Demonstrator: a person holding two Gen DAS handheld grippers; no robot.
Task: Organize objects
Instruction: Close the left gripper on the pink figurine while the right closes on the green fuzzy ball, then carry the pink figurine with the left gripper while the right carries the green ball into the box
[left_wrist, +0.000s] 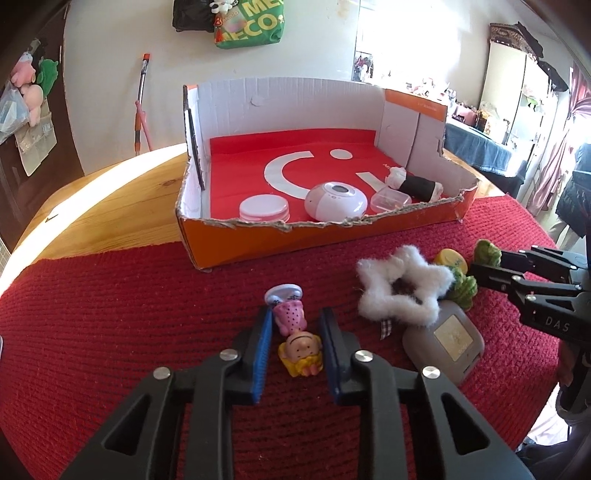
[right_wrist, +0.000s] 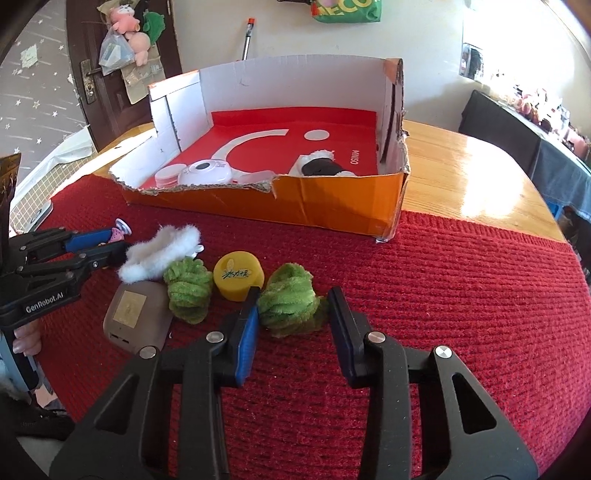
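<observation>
A small doll (left_wrist: 297, 338) in a pink dress lies on the red mat between the fingers of my left gripper (left_wrist: 295, 317), which is open around it. My right gripper (right_wrist: 293, 299) is open around a fuzzy green piece (right_wrist: 290, 308) on the mat; its left pad touches the fuzz. A second green piece (right_wrist: 188, 290), a yellow cap (right_wrist: 238, 278), a white fluffy star (left_wrist: 402, 288) and a grey device (left_wrist: 445, 341) lie between the grippers. The orange cardboard box (left_wrist: 317, 236) stands behind, holding a white lid (left_wrist: 263, 208), a white round gadget (left_wrist: 335, 201), a clear case (left_wrist: 390, 199) and a black-and-white roll (left_wrist: 413, 182).
The red knitted mat (right_wrist: 461, 295) covers the near part of the wooden table (right_wrist: 469, 173). The box has high back and side walls and a low torn front edge. A door with hanging toys and a wall stand behind.
</observation>
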